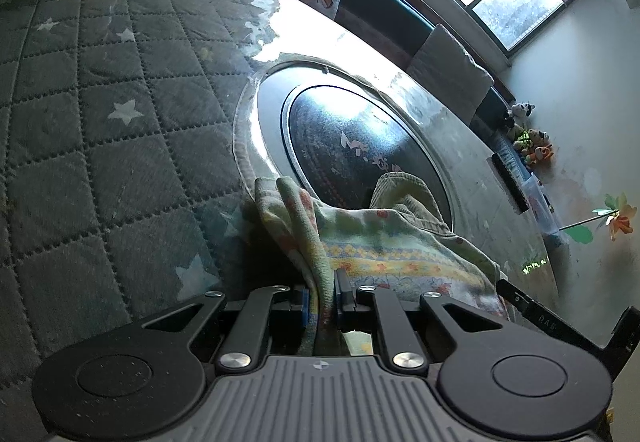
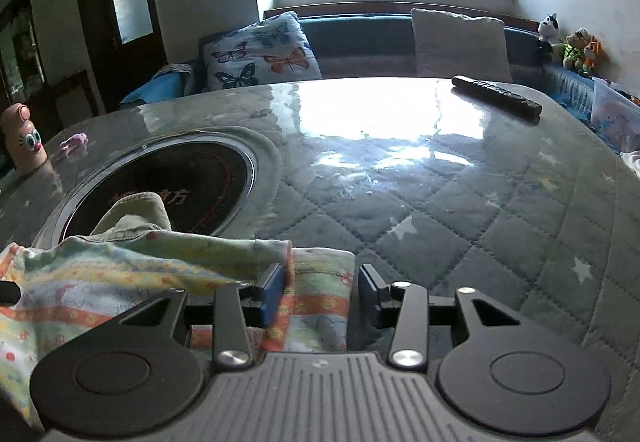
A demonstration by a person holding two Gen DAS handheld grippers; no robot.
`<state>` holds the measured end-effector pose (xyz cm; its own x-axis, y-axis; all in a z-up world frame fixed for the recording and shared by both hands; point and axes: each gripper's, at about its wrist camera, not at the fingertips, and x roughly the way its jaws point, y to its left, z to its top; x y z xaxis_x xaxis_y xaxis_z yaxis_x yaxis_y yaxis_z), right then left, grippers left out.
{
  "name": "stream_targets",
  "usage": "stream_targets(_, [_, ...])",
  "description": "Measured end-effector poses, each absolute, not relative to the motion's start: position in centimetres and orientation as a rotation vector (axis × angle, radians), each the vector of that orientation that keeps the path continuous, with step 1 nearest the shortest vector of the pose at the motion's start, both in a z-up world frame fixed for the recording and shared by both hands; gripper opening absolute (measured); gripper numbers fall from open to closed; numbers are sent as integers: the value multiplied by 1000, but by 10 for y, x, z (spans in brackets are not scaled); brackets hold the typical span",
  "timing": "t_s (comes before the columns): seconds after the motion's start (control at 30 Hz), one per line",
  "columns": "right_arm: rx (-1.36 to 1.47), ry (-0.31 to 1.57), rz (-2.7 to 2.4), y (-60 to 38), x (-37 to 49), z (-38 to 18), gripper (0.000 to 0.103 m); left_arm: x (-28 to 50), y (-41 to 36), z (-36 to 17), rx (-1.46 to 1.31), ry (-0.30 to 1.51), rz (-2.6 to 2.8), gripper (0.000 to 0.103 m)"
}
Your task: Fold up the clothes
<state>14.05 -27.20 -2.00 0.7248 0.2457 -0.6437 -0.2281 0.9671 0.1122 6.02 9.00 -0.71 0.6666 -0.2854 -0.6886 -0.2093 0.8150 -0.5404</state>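
On the quilted star-patterned table cover (image 2: 460,210), under its glossy clear sheet, the small patterned garment (image 2: 120,270) is lying bunched beside the round black cooktop (image 2: 192,182) set into the table, with a fold of greenish cloth reaching onto the cooktop's rim. I am pinching one gathered edge of the garment in my left tongs (image 1: 322,296); its two pads are sitting almost together with only the thickness of cloth between them, and the fabric is running back between them toward the camera. My right tongs (image 2: 322,292) are standing wide apart over the garment's striped hem; the left blue pad (image 2: 272,294) is touching a raised fold of cloth, while the other pad is hanging clear above the quilt, so nothing is being held there. In the left wrist view the tip of my other tool is poking in at the lower right edge, just beside the garment. Farther off, a remote control (image 2: 496,96) is lying near the table's far edge, a pink cartoon-faced bottle (image 2: 24,142) is standing at the left, and a butterfly cushion (image 2: 260,54) is leaning on the bench below the window.
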Motion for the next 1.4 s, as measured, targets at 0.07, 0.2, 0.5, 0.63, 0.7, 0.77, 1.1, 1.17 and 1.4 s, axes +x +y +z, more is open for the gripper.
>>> stream_targets(0.07, [34,713,268,-269,140,-20,38,61,89,-6,-627,857,-44,13])
stream_targets(0.2, [25,712,294,-263,136,-19,18,63,86,-4,-600,860,-40,12])
stream_targets(0.5, [53,628,293,-270,116,3,8,71,68,26,-524,817,-68,10])
stream_targets(0.63, [68,564,267,-286,106,22,8,86,41,41,-474,802,-120,9])
stream_targets(0.7, [69,537,239,-297,103,29,8,96,23,45,-451,803,-149,9])
stream_targets(0.77, [77,515,203,-312,102,37,8,108,4,49,-431,805,-180,9])
stream_targets(1.1, [95,475,0,-393,107,51,8,169,-102,58,-328,823,-326,9])
stream_targets(1.17, [98,474,-35,-407,108,51,8,180,-123,59,-303,825,-353,9])
stream_targets(1.4, [130,488,-133,-447,112,40,8,207,-177,57,-225,834,-407,9])
